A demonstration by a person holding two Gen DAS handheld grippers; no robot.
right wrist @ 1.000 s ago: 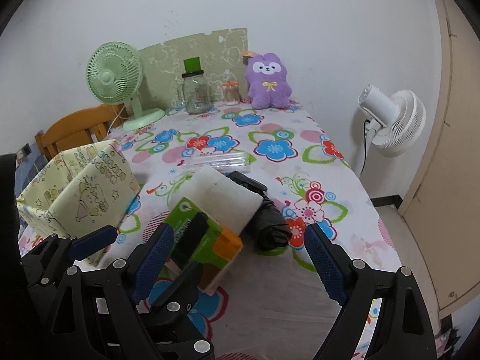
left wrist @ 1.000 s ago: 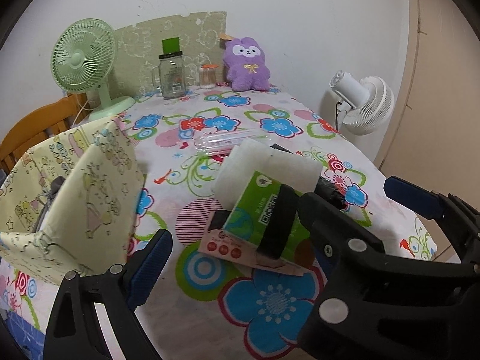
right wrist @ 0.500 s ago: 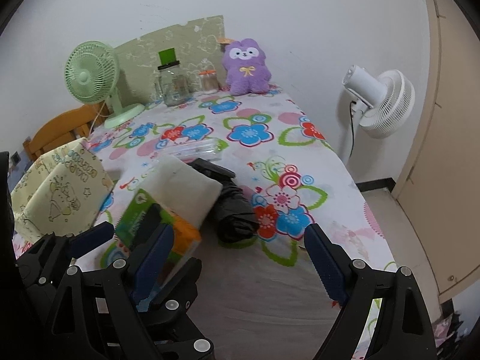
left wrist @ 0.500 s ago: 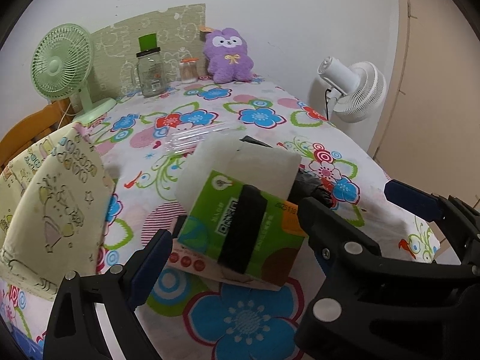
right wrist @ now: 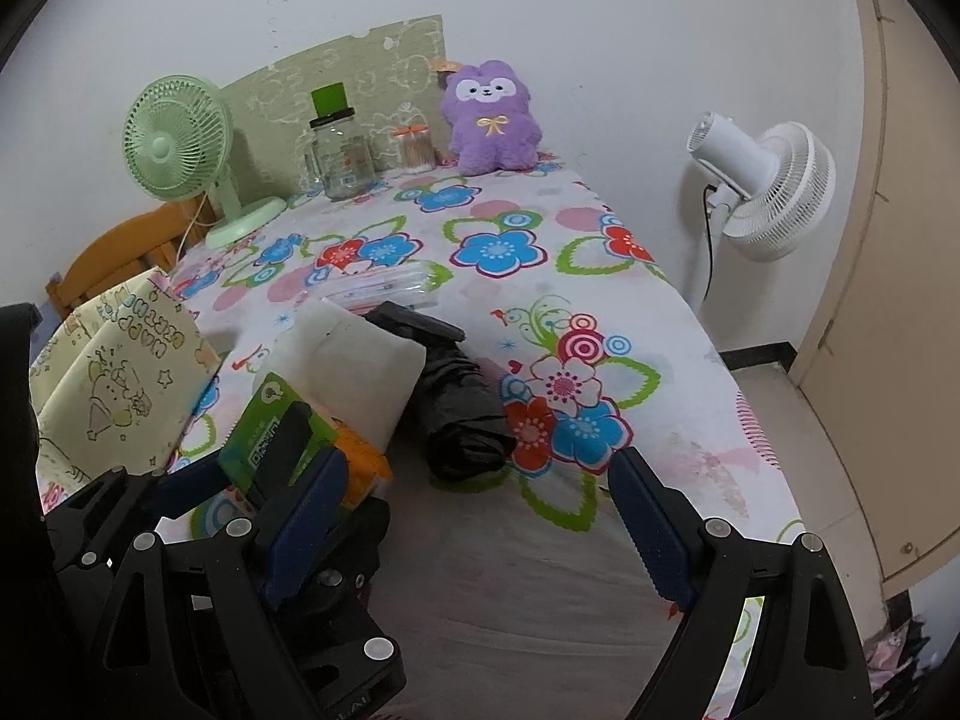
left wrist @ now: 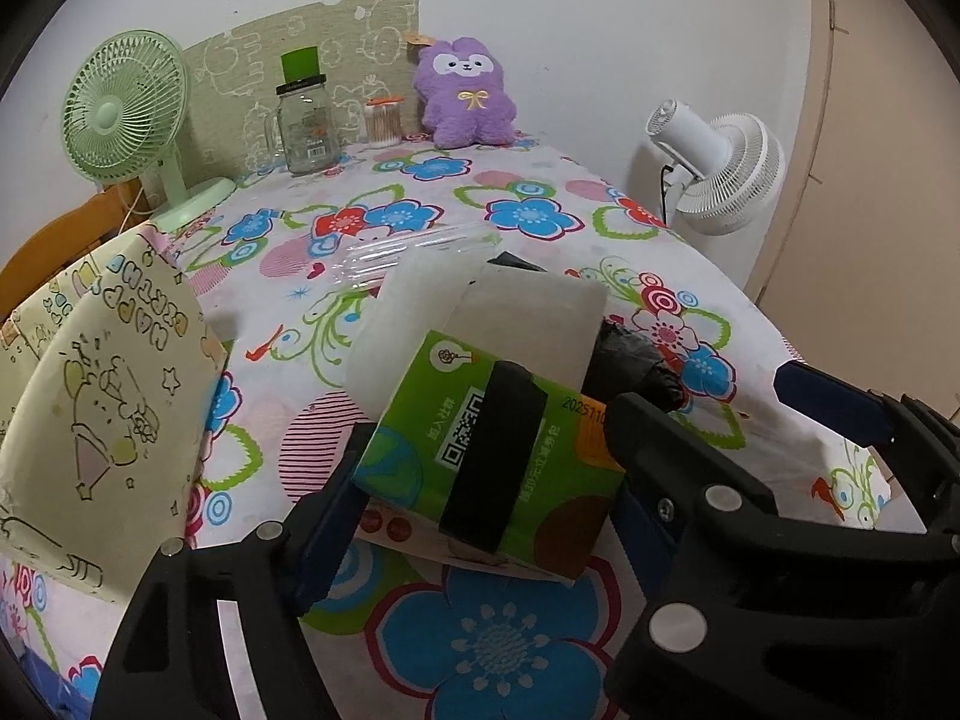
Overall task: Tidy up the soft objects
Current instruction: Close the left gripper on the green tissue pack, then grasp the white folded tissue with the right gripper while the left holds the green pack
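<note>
Item: green tissue pack [left wrist: 492,450], lower centre; light, soft, crushable. Left claw [left wrist: 480,480] closing across its short sides; pads apparently touching. Right claw [right wrist: 480,516] open, empty.

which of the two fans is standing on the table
The green fan, whose base sits on the floral tablecloth at the back left. The white fan stands off the table's right edge, beside the wall.
</note>
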